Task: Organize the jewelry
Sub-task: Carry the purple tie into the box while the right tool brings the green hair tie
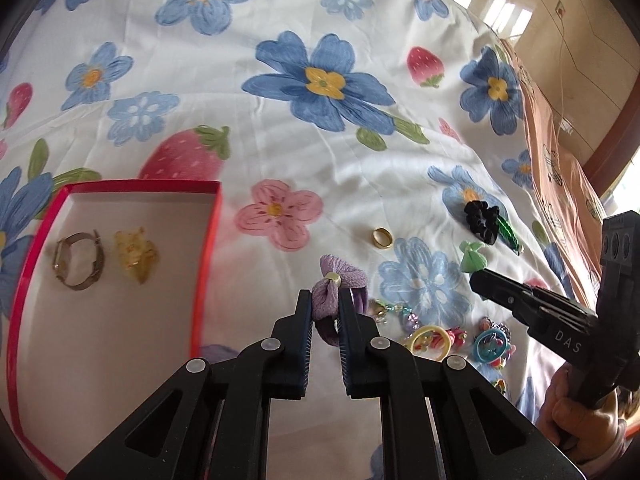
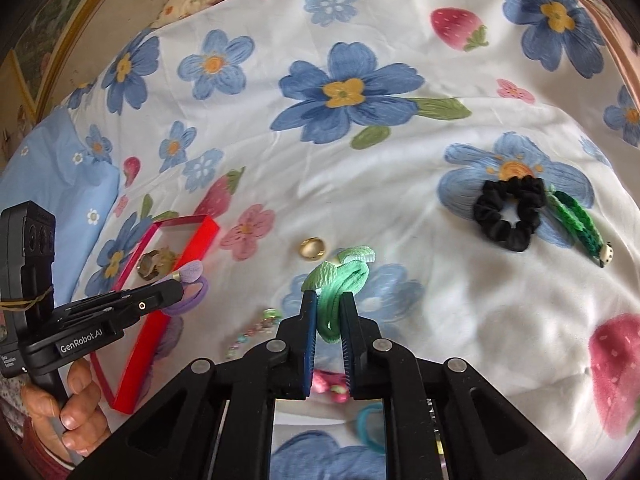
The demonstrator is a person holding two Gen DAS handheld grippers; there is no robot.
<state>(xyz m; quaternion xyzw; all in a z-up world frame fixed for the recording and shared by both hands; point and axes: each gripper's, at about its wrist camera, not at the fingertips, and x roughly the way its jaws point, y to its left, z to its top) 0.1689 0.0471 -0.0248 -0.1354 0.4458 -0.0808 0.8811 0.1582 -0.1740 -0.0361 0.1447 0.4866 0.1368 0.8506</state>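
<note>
My left gripper (image 1: 325, 300) is shut on a purple bow hair tie (image 1: 338, 280), held just right of the red box (image 1: 208, 240). The box holds a watch (image 1: 78, 260) and a yellow hair clip (image 1: 135, 256). My right gripper (image 2: 329, 304) is shut on a green bow hair tie (image 2: 336, 280); it also shows in the left wrist view (image 1: 472, 258). A gold ring (image 1: 383, 237) (image 2: 312, 248) lies on the sheet between them. The left gripper (image 2: 176, 292) with the purple tie (image 2: 192, 274) shows at the left of the right wrist view, beside the red box (image 2: 160, 320).
A black scrunchie (image 2: 508, 212) and a green braided clip (image 2: 576, 228) lie at the right. Several small colourful hair ties and beads (image 1: 440, 332) lie near the front. The floral bedsheet (image 2: 360, 160) covers everything. A pink pillow (image 1: 560, 168) lies at the right edge.
</note>
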